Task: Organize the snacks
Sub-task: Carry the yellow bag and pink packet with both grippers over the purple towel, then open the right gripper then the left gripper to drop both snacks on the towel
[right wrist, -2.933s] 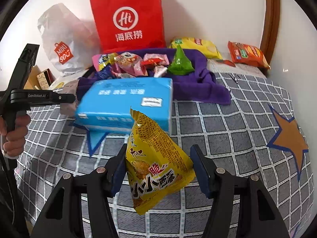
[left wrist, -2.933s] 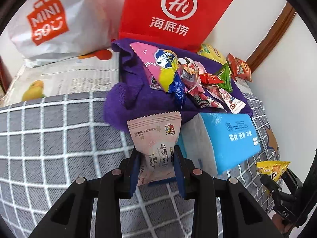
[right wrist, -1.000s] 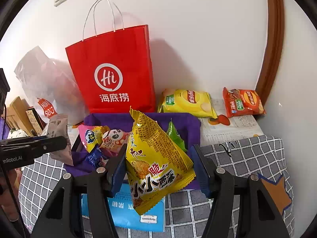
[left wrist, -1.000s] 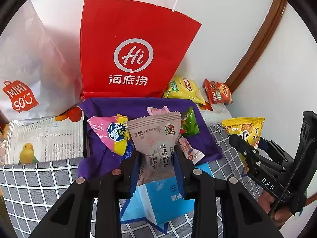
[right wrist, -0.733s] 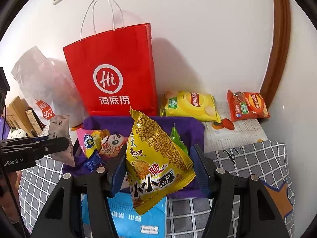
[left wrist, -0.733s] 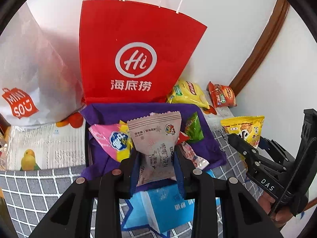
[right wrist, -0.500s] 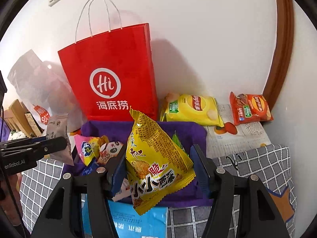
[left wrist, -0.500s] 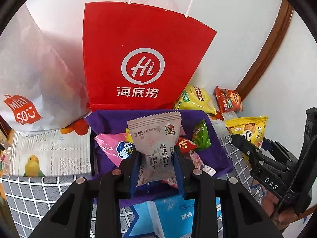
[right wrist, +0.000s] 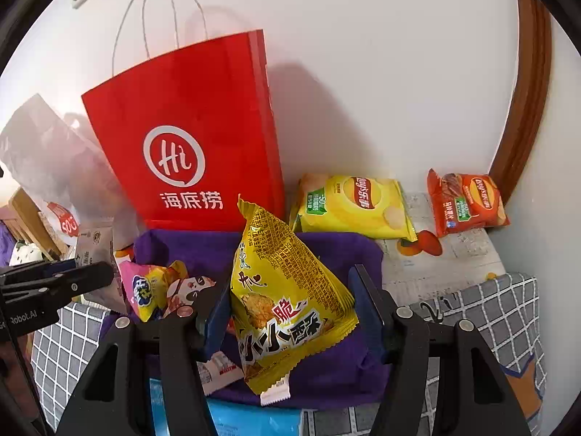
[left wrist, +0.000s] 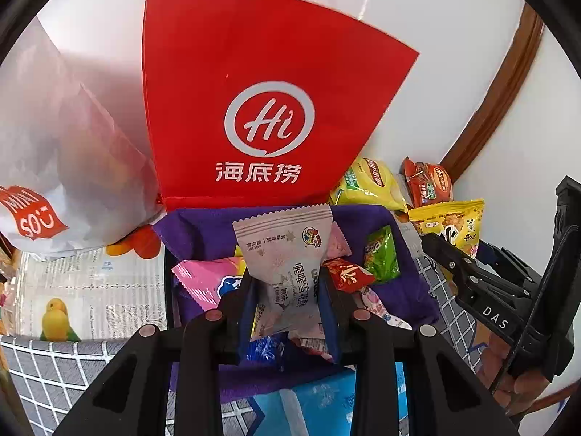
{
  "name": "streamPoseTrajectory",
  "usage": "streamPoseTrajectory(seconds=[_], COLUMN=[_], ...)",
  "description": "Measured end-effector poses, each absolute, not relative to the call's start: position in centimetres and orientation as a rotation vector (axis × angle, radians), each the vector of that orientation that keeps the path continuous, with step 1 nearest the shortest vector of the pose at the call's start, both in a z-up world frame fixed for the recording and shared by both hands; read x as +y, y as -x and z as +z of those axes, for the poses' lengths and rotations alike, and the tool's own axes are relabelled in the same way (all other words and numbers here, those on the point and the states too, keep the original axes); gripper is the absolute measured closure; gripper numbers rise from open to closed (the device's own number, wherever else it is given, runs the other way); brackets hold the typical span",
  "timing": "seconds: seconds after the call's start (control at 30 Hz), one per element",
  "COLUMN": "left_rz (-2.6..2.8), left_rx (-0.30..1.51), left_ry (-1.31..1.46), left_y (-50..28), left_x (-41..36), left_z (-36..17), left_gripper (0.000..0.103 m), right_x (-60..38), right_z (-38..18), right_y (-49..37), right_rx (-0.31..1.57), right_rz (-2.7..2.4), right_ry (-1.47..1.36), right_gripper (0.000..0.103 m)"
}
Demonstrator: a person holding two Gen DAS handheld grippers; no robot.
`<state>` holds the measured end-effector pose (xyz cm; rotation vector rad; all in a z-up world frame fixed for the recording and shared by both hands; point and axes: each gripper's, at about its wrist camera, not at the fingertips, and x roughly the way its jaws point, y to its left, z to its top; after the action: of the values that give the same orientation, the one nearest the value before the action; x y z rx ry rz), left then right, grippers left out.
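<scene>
Left claw (left wrist: pixel 288 303) pinches grey-pink sachet (left wrist: pixel 287 254); right claw (right wrist: pixel 290 312) pinches yellow crisp packet (right wrist: pixel 287 290). Both hang before the red bag (left wrist: pixel 254 91), above purple cloth (left wrist: pixel 203 229). Light, crinkly, slippery, crushable: hold mid-body gently.

My left gripper (left wrist: pixel 287 312) is a matte black plastic frame with two angular arms, each pierced by a slanted cut-out and studded with round copper-coloured screw heads. Its fingers (left wrist: pixel 244 309) carry dark blue pads on their inner faces. My right gripper (right wrist: pixel 292 309) is built the same: black arms, copper screws, blue pads. White lettering reads "DAS" on one body and "Robot.AI" on the other.
</scene>
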<state>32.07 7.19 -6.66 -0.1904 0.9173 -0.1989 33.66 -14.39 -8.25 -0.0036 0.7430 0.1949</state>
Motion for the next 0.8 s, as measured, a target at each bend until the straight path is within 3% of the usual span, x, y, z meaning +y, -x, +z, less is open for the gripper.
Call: streamPoseTrajectory(seconds=[0.8], left_rz=[-0.161], left_rx=[0.992], left_ry=[0.226], left_y=[-34.6], left_x=[9.4], left_z=[-10.3], left_gripper=[0.073], right_x=[-15.3], right_z=[-12.4], right_y=[-37.3], right_rx=[0.851], right_rz=[0.169], right_ry=[0.003], right_gripper=[0.042])
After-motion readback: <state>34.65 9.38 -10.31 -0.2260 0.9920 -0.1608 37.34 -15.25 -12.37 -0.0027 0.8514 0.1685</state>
